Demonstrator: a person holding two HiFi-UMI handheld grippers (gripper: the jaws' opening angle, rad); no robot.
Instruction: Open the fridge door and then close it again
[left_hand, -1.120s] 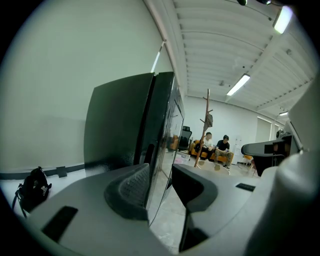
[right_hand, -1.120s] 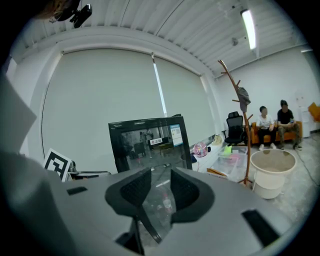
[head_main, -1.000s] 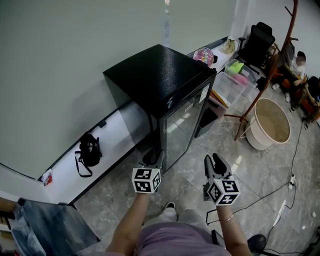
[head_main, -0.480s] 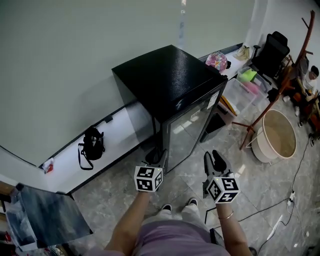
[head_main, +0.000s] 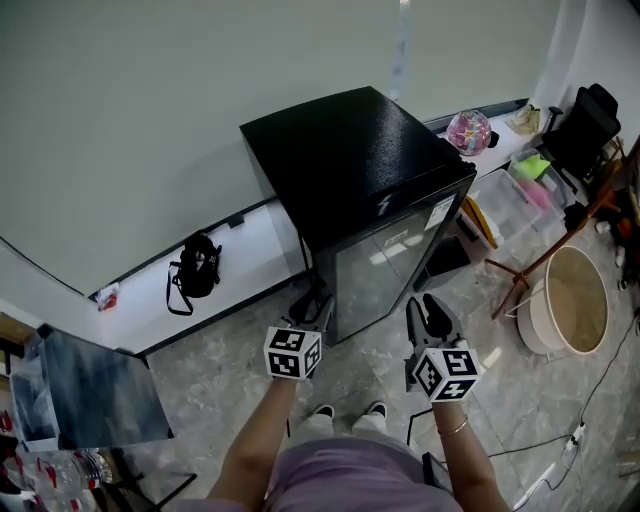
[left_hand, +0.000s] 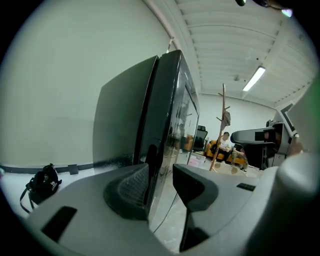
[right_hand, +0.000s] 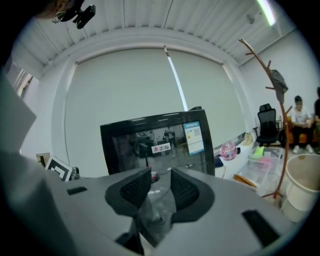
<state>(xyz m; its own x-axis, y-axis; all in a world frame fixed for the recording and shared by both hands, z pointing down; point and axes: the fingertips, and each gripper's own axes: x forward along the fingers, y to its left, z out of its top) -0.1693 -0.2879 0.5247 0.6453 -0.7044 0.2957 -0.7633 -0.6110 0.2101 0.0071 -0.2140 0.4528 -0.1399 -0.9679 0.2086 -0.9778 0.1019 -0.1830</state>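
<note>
Facing the shut fridge (head_main: 350, 160) at the floor's (head_main: 205, 385) edge by the wall (head_main: 150, 120), the left hand-held gripper (head_main: 306, 302) and right hand-held gripper (head_main: 428, 306) hover spread and empty, so opening seems not yet begun, and the next move calls for pinching the door (head_main: 385, 262) edge and pulling.

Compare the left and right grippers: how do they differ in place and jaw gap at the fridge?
The left gripper sits at the side edge of the fridge door, which lines up between its jaws; the right gripper faces the glass front, nothing between its jaws. The left gripper's jaws stand slightly wider apart than the right gripper's. Both are open and grip nothing.
</note>
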